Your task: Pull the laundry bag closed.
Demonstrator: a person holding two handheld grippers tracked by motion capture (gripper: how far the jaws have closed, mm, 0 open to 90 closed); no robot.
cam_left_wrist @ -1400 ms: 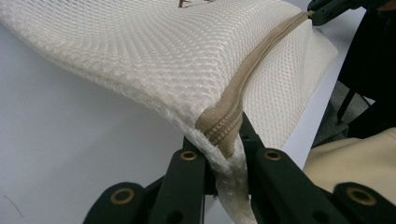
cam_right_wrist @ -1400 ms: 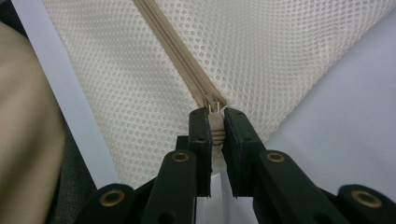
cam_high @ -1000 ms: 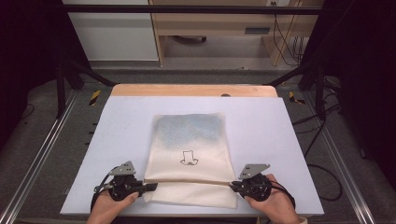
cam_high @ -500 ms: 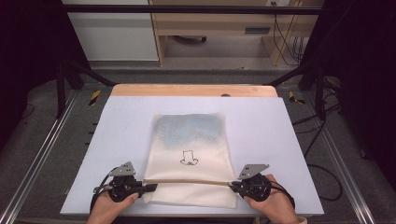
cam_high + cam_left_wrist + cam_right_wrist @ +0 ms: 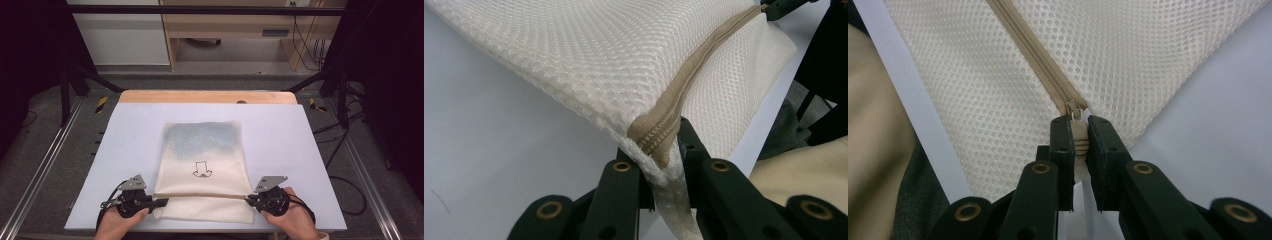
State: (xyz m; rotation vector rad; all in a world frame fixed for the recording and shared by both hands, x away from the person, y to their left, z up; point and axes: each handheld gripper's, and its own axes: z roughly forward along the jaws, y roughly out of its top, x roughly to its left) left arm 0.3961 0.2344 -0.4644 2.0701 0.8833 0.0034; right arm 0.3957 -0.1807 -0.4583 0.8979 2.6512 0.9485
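Two grippers: both low on the counter (image 5: 125, 130), at 7 and 5 o'clock of the mesh bag.
Mesh bag (image 5: 202, 170): cream, flat at counter centre, small black outline drawing near its middle.
Zipper (image 5: 202, 195): tan, running 9 to 3 o'clock across the bag's near part.
Left gripper (image 5: 161, 202): jaws clamped on the zipper's left end and the bag's corner fabric.
Right gripper (image 5: 248, 198): jaws pinched together on the zipper pull (image 5: 1077, 131) at the right end.
Hands: left hand (image 5: 116, 226) and right hand (image 5: 295, 220) wrapped around the gripper bodies at 6 o'clock.
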